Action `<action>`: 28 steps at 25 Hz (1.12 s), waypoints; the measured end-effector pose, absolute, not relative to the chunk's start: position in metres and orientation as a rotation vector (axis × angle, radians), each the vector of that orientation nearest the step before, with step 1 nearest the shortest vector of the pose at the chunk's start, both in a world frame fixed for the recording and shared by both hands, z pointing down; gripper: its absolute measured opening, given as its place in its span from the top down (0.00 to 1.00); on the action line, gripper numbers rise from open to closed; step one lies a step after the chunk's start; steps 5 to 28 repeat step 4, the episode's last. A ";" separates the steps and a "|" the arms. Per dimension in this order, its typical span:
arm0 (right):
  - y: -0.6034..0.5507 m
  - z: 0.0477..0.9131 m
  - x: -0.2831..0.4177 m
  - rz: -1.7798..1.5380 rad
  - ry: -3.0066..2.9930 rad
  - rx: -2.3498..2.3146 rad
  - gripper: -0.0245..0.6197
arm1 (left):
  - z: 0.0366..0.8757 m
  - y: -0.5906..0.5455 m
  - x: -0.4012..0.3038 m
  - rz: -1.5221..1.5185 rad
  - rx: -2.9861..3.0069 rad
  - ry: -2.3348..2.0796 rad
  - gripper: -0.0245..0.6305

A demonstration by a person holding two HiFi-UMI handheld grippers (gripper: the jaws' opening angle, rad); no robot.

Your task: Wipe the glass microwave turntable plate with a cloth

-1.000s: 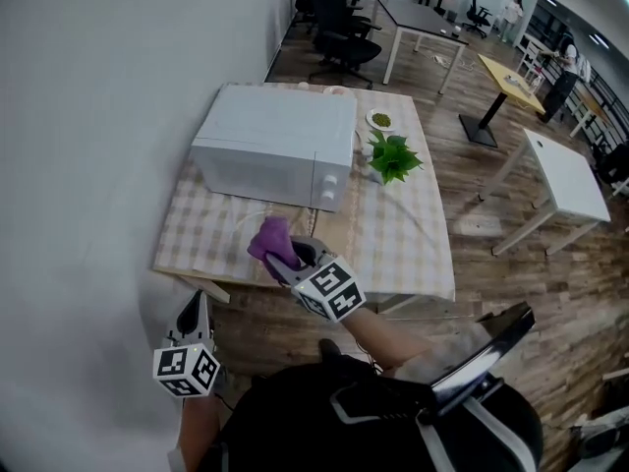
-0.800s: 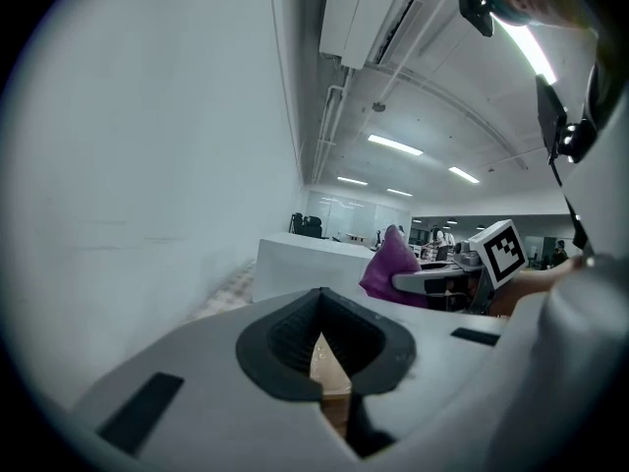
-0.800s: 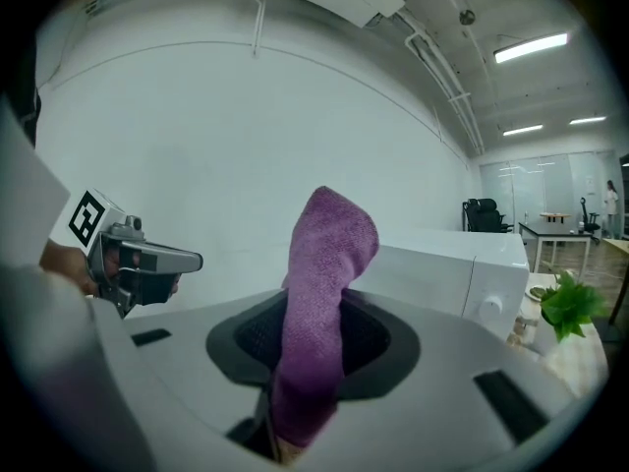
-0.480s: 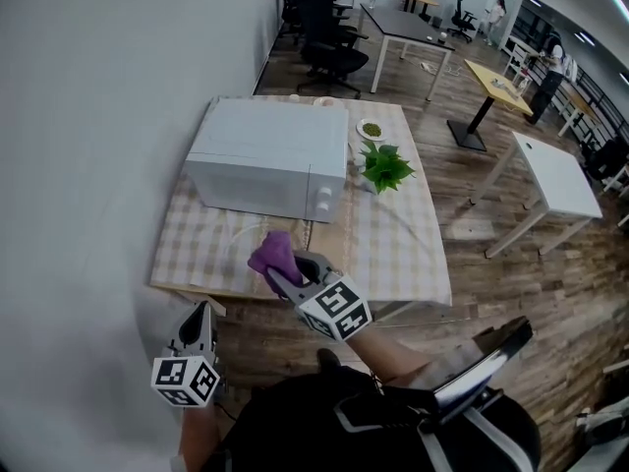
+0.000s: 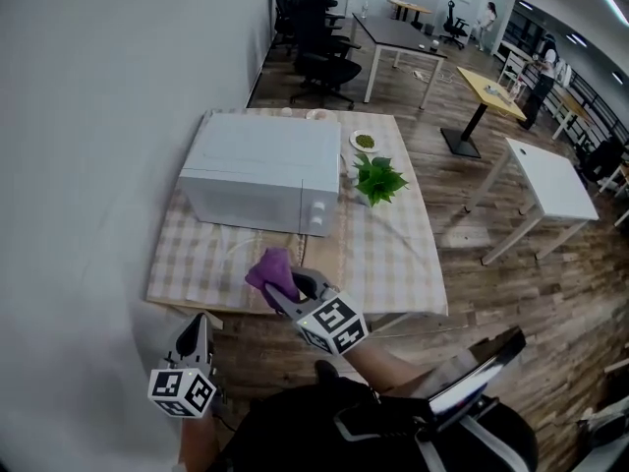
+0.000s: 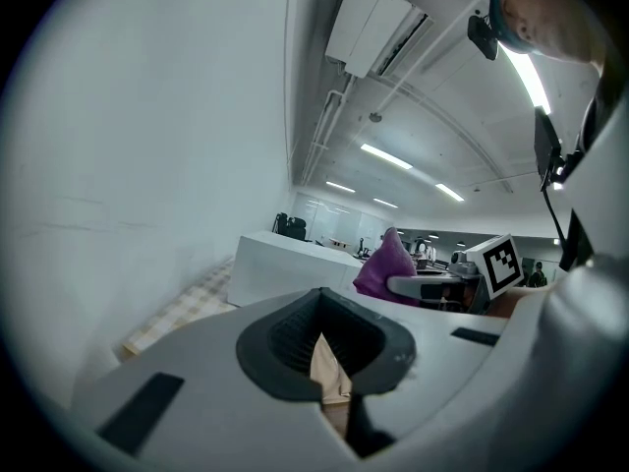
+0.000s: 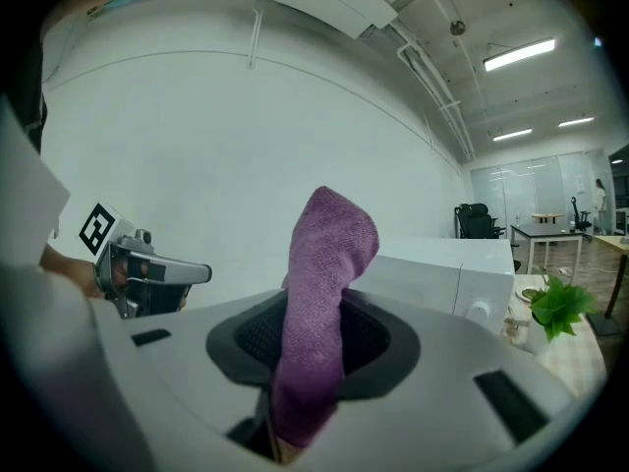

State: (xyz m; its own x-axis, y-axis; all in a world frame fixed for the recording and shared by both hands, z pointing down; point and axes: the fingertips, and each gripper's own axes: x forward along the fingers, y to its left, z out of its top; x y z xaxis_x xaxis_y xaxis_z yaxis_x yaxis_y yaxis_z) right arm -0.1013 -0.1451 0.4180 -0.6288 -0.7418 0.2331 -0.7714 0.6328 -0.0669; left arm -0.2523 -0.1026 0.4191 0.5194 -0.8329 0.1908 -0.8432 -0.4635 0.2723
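Observation:
The glass turntable plate (image 5: 239,247) shows only as a faint clear rim on the checked tablecloth, in front of the white microwave (image 5: 260,170). My right gripper (image 5: 285,281) is shut on a purple cloth (image 5: 272,266), held over the table's front edge beside the plate. In the right gripper view the cloth (image 7: 324,293) stands up from between the jaws of the right gripper (image 7: 314,337). My left gripper (image 5: 200,330) hangs low, off the table's front left corner. In the left gripper view the left gripper (image 6: 324,352) has its jaws together with nothing between them.
A green potted plant (image 5: 377,178) and a small dish (image 5: 365,142) stand to the right of the microwave. The table (image 5: 393,254) is pushed against the white wall (image 5: 98,116) on the left. Desks and office chairs (image 5: 319,18) fill the wooden floor beyond.
The table and microwave sit slightly further up and left in the head view. The right gripper still holds the cloth near the table's front edge; the left gripper stays low.

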 end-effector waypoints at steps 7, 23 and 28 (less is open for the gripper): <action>-0.145 0.415 -0.101 0.235 -2.684 1.248 0.77 | 0.417 -0.105 -0.254 0.017 2.412 -1.415 0.96; -0.145 0.415 -0.101 0.235 -2.684 1.248 0.77 | 0.417 -0.105 -0.254 0.017 2.412 -1.415 0.96; -0.145 0.415 -0.101 0.235 -2.684 1.248 0.77 | 0.417 -0.105 -0.254 0.017 2.412 -1.415 0.96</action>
